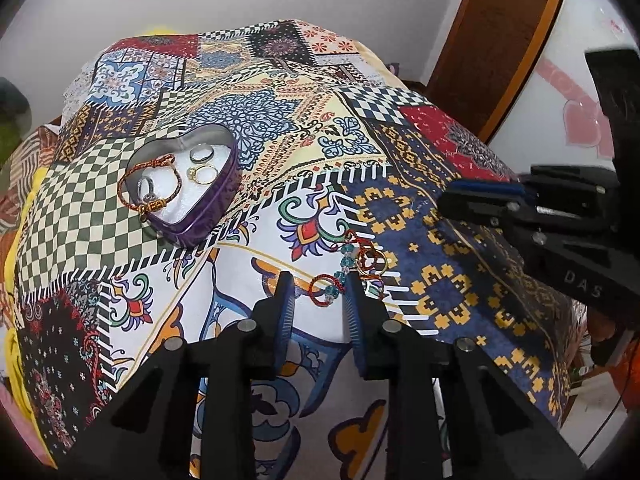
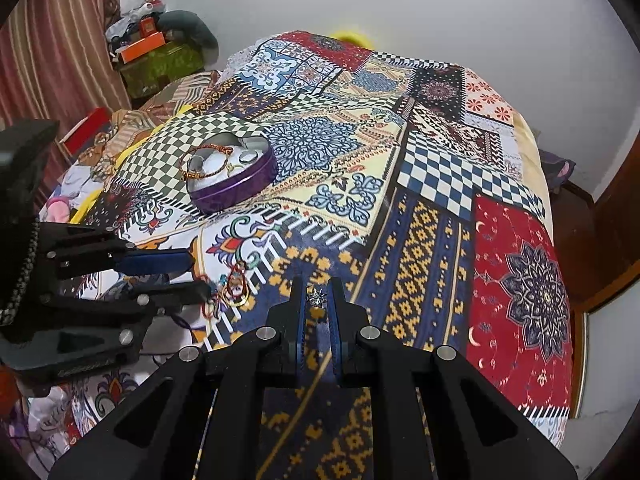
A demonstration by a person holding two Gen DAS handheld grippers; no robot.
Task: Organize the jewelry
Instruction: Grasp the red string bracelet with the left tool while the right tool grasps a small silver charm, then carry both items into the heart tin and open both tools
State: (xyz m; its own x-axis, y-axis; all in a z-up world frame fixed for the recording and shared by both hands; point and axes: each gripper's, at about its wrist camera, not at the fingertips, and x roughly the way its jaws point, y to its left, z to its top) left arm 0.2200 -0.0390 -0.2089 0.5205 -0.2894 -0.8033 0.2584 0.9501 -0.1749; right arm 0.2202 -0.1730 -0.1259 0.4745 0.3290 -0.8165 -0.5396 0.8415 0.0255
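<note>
Right wrist: star ring (image 2: 316,297) between jaws.

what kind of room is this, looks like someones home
Most likely a bedroom in a home: a patchwork bedspread covers what looks like a bed, striped curtains hang at the left, and a wooden door stands at the right.

White wall (image 2: 460,12), striped curtain (image 2: 52,40) (left), wooden door (image 1: 492,40)

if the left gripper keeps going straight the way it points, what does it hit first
Probably the beaded bracelet lying on the patterned bedspread, right at the tips of the open left gripper. The gold ring tangled beside it comes next; depth is hard to judge.
</note>
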